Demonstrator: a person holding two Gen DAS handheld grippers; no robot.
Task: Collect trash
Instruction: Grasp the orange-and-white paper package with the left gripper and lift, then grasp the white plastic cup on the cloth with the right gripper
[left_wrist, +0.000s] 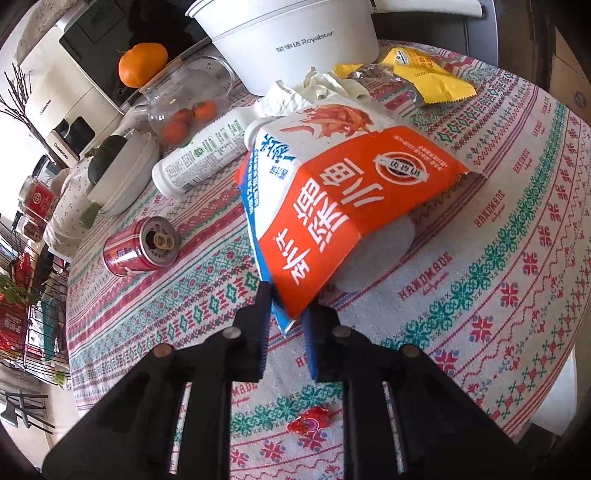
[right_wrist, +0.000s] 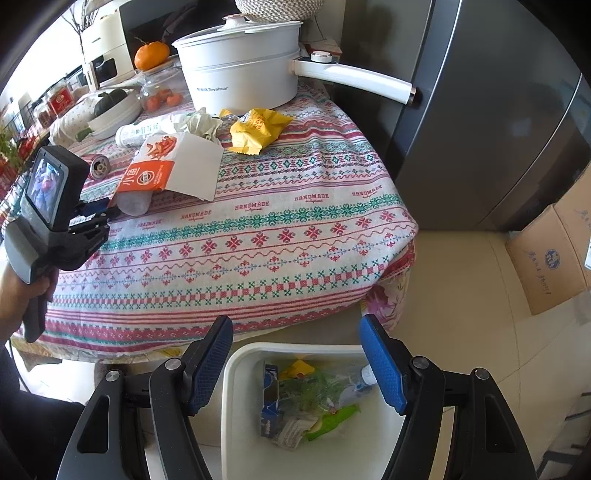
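An orange-and-white snack bag (left_wrist: 332, 192) lies on the patterned tablecloth (left_wrist: 480, 295), resting on a grey translucent thing (left_wrist: 380, 251). My left gripper (left_wrist: 288, 317) is shut on the bag's near corner, with the pads on either side of it. The right wrist view shows the same bag (right_wrist: 173, 170) and the left gripper (right_wrist: 107, 212) at the table's left, held in a hand. My right gripper (right_wrist: 295, 321) stands open and empty above a white bin (right_wrist: 229, 369) that holds several pieces of trash. On the table lie a red can (left_wrist: 140, 247), a white bottle (left_wrist: 201, 155), crumpled tissue (left_wrist: 317, 86), a yellow wrapper (left_wrist: 428, 74) and a red candy wrapper (left_wrist: 310, 424).
A white Royalstar pot (left_wrist: 291, 40) stands at the back of the table, its long handle (right_wrist: 354, 77) jutting right. An orange (left_wrist: 142, 64), a glass jar (left_wrist: 184, 107) of small oranges and stacked bowls (left_wrist: 125, 177) sit back left. A grey fridge (right_wrist: 480, 110) and a cardboard box (right_wrist: 546, 258) stand right of the table.
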